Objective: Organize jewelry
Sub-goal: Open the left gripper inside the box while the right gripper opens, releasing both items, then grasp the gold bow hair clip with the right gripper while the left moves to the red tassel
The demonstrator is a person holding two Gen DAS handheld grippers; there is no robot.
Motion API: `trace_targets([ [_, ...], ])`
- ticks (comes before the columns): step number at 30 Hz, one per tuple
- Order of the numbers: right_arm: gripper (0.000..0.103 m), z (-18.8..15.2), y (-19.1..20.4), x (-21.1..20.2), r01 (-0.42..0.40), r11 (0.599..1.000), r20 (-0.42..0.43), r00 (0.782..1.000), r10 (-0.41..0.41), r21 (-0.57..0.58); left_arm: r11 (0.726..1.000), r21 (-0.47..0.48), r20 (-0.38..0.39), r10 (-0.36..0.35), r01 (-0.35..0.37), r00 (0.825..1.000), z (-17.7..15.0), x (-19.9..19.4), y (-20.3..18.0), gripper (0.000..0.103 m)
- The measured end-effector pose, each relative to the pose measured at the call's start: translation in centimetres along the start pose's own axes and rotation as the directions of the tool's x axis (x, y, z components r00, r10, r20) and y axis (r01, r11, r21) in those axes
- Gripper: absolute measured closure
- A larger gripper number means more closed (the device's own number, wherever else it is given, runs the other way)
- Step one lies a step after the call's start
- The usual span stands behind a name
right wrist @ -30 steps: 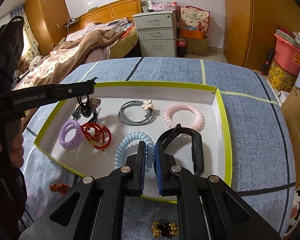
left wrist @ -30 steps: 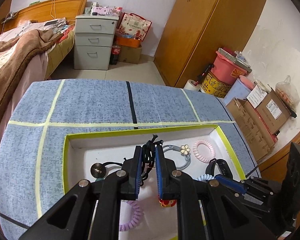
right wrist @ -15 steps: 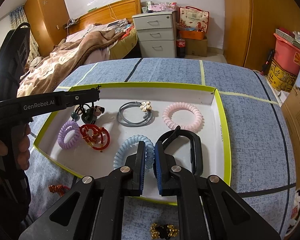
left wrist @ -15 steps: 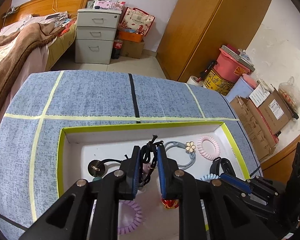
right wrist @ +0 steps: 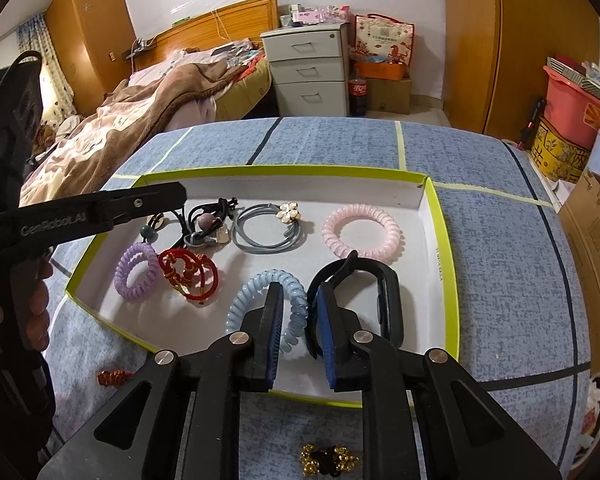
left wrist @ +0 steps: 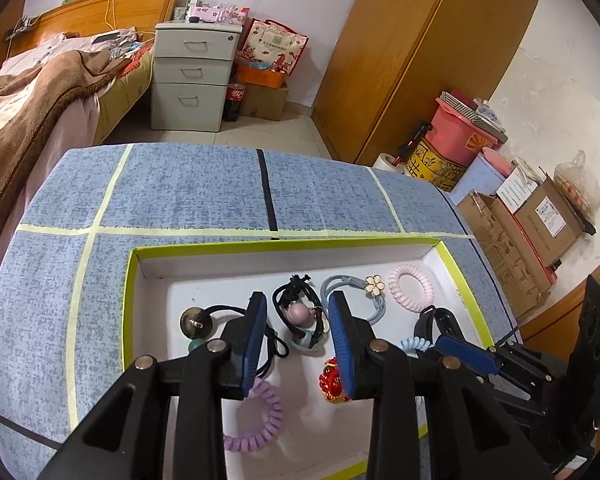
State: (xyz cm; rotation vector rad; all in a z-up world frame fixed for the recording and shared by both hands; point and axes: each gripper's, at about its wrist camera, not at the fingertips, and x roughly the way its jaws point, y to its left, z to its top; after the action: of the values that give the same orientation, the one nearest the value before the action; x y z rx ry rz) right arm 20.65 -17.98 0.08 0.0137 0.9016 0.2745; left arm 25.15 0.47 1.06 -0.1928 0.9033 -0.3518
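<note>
Blue speckled cloth covers the table [right wrist: 500,280] by a bed [right wrist: 148,108]; both grippers' jaws are opening, gripping nothing.

A: Any writing you can actually read?

B: One clear piece: "GenRobot.AI" in pale letters along the black arm of the left gripper [right wrist: 172,196], seen from the right wrist view.

A: And the cola bottle [right wrist: 358,96] beside the drawer cabinet [right wrist: 306,70]?

B: It has a red label with white script, too small to read. The cardboard boxes [left wrist: 548,216] carry printed white labels, also illegible.
</note>
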Motion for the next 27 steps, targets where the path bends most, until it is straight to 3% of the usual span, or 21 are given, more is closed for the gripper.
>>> trace_targets([
  [2,0.077,0.0,-0.1,-0.2,0.002,1.0,0.005,1.0,-0.002,0.002,1.0,0.006,0.008,0.015,-0.016,1.0,-0.1,-0.4,-0.1,0.065],
  [22,0.076,-1.6,0.8,-4.4,-0.008,1.0,0.092,0.996,0.007,0.012,0.998,0.016,0.084,0.064,-0.065,0.994,-3.6,-6.3,-1.5,0.055],
  [24,0.073,-2.0,0.6,-4.9,-0.009,1.0,0.099,0.995,0.008,0.013,0.998,0.007,0.095,0.058,-0.059,0.994,-4.3,-7.0,-1.4,0.054],
  [26,0.052,-2.4,0.5,-5.5,-0.01,1.0,0.103,0.995,0.008,0.018,0.997,0.003,0.102,0.07,-0.071,0.992,-5.1,-7.6,-1.4,0.052],
  [27,0.051,-2.6,0.4,-5.8,-0.013,1.0,0.106,0.994,0.011,0.02,0.997,0.002,0.106,0.075,-0.076,0.991,-5.6,-7.9,-1.4,0.052],
])
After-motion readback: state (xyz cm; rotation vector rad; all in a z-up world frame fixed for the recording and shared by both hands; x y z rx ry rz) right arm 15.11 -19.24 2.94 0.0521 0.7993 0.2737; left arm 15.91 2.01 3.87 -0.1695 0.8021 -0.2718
